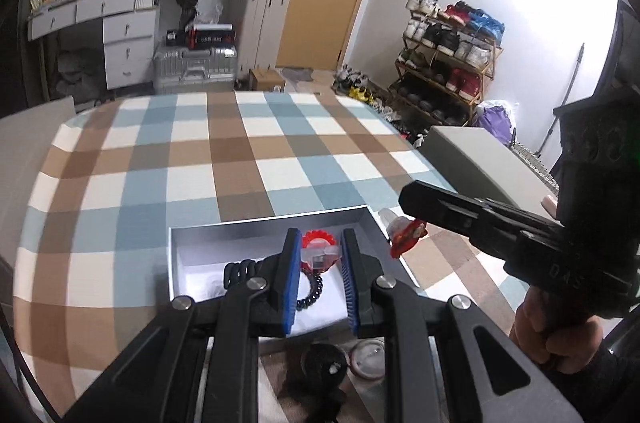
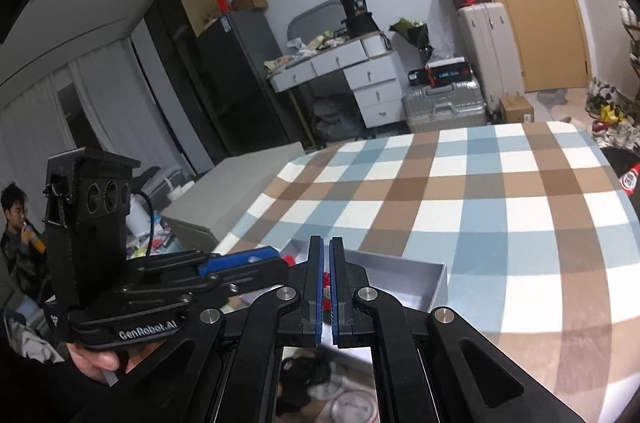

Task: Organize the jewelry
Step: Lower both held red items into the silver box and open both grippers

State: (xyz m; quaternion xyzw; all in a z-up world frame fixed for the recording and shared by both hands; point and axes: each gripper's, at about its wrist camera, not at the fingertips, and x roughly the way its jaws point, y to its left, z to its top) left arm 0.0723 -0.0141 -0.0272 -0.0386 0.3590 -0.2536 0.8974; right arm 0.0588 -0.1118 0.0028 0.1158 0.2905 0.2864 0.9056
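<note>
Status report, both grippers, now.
Left gripper shut on small clear-and-red trinket above grey open box. Right gripper shut on red-and-white trinket. Nothing in the way.

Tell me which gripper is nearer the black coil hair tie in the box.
Left. The left gripper hangs right over the black coil hair tie inside the grey box, clamping a small clear-and-red piece. The right gripper sits beyond the box's right edge, holding a red item.

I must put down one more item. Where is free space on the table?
The checked tablecloth beyond and left of the grey box is bare. The box's left part is bare; its right part, around the black coil hair tie, is crowded.
</note>
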